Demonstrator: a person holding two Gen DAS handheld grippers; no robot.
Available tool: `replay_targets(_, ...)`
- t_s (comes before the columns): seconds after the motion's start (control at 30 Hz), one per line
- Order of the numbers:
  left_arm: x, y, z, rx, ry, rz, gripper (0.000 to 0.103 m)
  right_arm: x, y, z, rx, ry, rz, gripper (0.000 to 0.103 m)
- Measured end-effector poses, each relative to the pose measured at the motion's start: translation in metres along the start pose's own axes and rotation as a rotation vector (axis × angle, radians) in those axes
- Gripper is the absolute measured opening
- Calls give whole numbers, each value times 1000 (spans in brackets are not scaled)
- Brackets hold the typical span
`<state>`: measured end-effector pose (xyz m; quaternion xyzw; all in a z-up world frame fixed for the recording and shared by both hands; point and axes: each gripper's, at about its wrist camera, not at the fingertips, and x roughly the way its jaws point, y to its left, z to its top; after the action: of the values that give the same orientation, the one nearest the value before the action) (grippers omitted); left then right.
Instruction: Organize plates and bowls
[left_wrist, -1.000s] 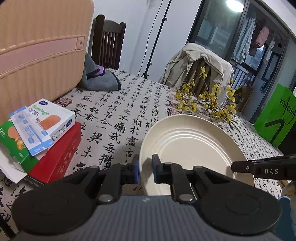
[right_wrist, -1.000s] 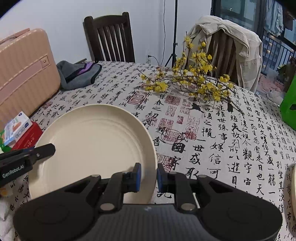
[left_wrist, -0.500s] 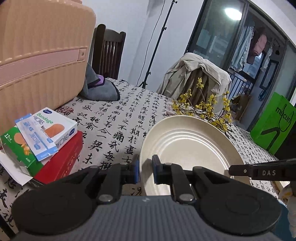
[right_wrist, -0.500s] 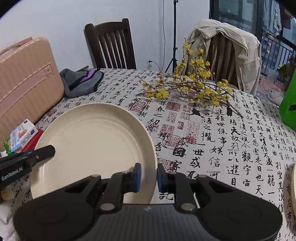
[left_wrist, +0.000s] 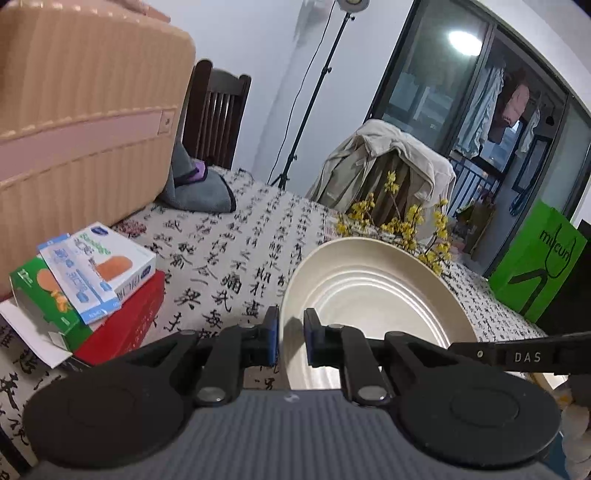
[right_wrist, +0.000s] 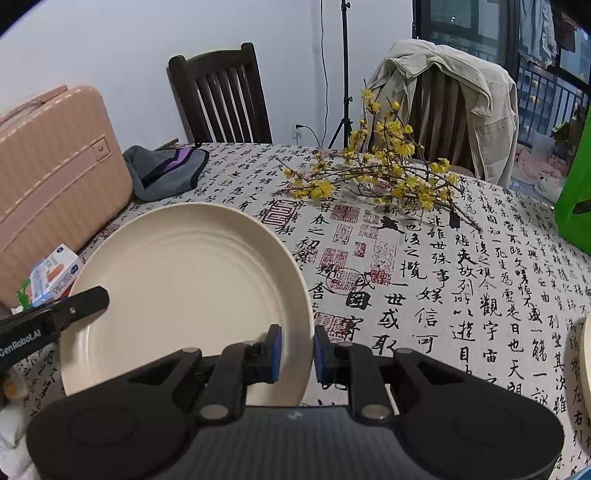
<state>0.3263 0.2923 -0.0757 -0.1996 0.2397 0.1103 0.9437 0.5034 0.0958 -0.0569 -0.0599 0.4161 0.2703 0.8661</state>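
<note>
A large cream plate (left_wrist: 369, 302) is held up above the table between both grippers. My left gripper (left_wrist: 290, 341) is shut on the plate's left rim. My right gripper (right_wrist: 297, 349) is shut on the plate's (right_wrist: 184, 291) right rim. Each gripper's side shows in the other's view: the right one as a black bar (left_wrist: 524, 356), the left one as a black bar (right_wrist: 51, 317). The edge of another cream dish (right_wrist: 586, 354) shows at the far right on the table.
The table (right_wrist: 443, 280) wears a cloth with black calligraphy. A pink suitcase (left_wrist: 81, 122), stacked boxes (left_wrist: 92, 284), a grey cloth (right_wrist: 162, 171), yellow flower branches (right_wrist: 384, 177) and a green bag (left_wrist: 535, 262) lie around. Two chairs stand behind.
Both grippers have lifted the plate higher off the table and tilted the views upward. Both grips are unchanged.
</note>
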Motion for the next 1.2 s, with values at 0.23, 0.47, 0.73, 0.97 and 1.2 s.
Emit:
replay_targets(0.23,-9,-2,7,-6,-31,1,14,-9,2,3,5,-17,16,18)
replay_targets(0.47,-17,-5,11,-8,-53,3,14,-15,3,3,25,-27,29,18)
replay_targets(0.73,-25,-13,15,16,-79,5,14,-25,-1,1,45,-50,41,18)
replay_targets(0.97,-36,-21,18,28,-98,2,14,-38,-2,-1,47,-70,39,18)
replay_targets(1.2,-48,-29,18,36,-115,-6,14,-51,-5,-6,58,-87,45,18)
